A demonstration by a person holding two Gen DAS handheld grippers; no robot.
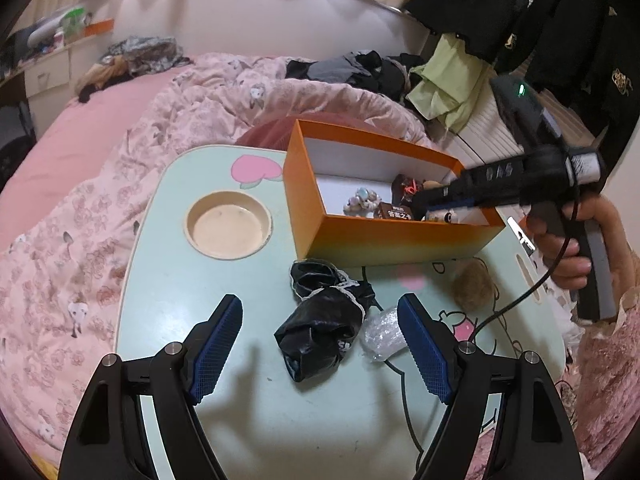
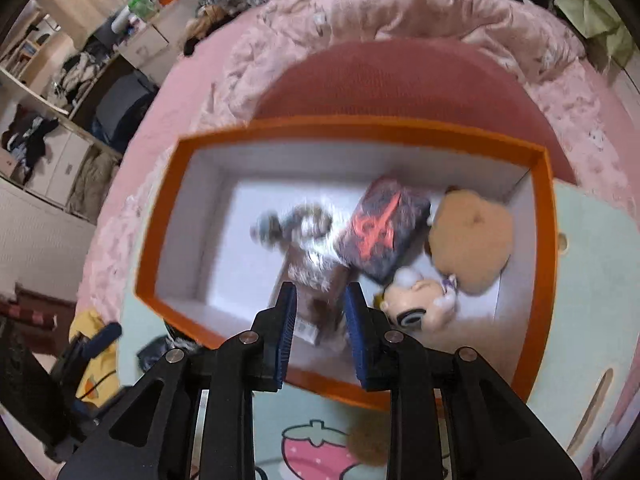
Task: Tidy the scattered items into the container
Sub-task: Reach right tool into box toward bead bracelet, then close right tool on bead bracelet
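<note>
An orange box point(image 1: 384, 242) with a white inside stands on the pale green lap table point(image 1: 168, 280). In it lie a bead cluster point(image 1: 362, 200), a brown packet point(image 1: 396, 212), a dark packet with red marks point(image 2: 384, 232), a tan plush point(image 2: 472, 240) and a small doll point(image 2: 420, 304). My left gripper point(image 1: 320, 344) is open above a black crumpled cloth point(image 1: 324, 320) and a clear plastic wrap point(image 1: 380, 334). My right gripper point(image 2: 320, 320) hangs over the box's near wall point(image 2: 320, 380), jaws partly apart and empty.
A brown fuzzy ball point(image 1: 474, 284) lies on the table right of the cloth. A round cup recess point(image 1: 228, 226) is sunk in the table's left part. The table sits on a bed with a pink quilt point(image 1: 80, 220). Dark clothes point(image 1: 520, 12) hang at right.
</note>
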